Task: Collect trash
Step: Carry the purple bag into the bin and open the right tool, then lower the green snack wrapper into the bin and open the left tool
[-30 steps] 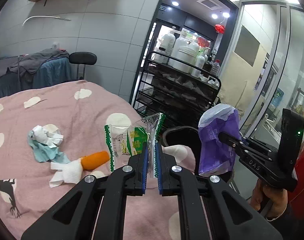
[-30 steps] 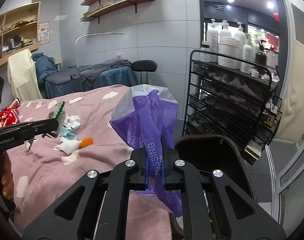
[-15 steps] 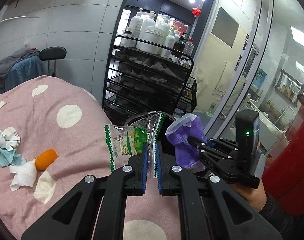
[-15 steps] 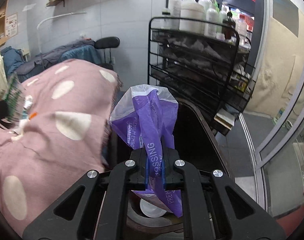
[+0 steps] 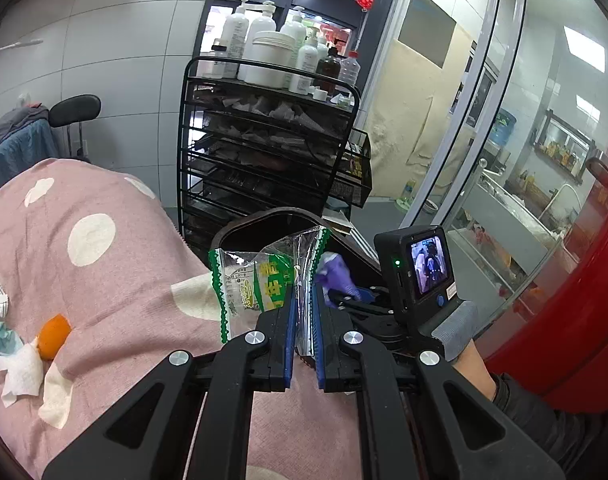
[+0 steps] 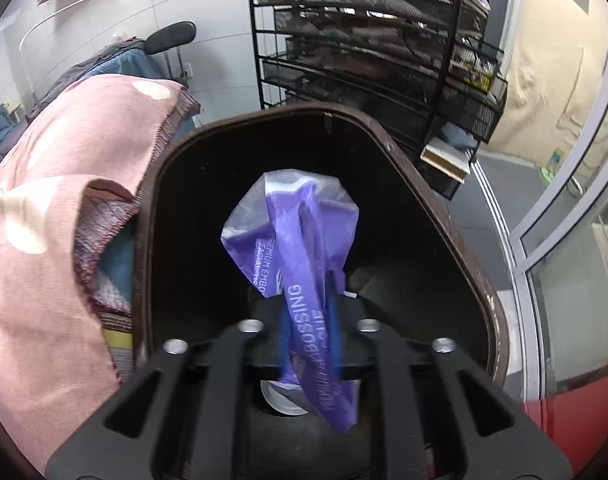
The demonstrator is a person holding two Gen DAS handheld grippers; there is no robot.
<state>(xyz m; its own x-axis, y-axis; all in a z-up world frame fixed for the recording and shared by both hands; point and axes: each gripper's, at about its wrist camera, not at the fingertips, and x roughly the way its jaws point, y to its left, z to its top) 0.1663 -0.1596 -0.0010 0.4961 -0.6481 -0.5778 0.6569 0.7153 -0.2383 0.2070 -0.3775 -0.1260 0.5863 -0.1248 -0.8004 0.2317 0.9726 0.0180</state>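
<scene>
two grippers; one purple wrapper [image 6: 299,240], one green-edged clear wrapper [image 5: 259,280], one dark bin [image 6: 444,216], one orange bit [image 5: 53,334], one wire rack [image 5: 263,152].

A pink blanket [image 5: 115,280] with white spots covers a bed on the left. Beyond its far edge stands a black wire rack [image 5: 263,152] with several shelves holding dark folded items. On top of the rack sit white pump bottles [image 5: 259,36], a white tub [image 5: 269,58] and a brown bottle [image 5: 328,68]. Far left, a black padded headrest [image 5: 75,105] sits by grey and blue cloth [image 5: 11,140] against a grey tiled wall [image 5: 115,60]. To the right, glass partitions [image 5: 512,120] curve away, with a red panel [image 5: 576,300] at the near right.
</scene>
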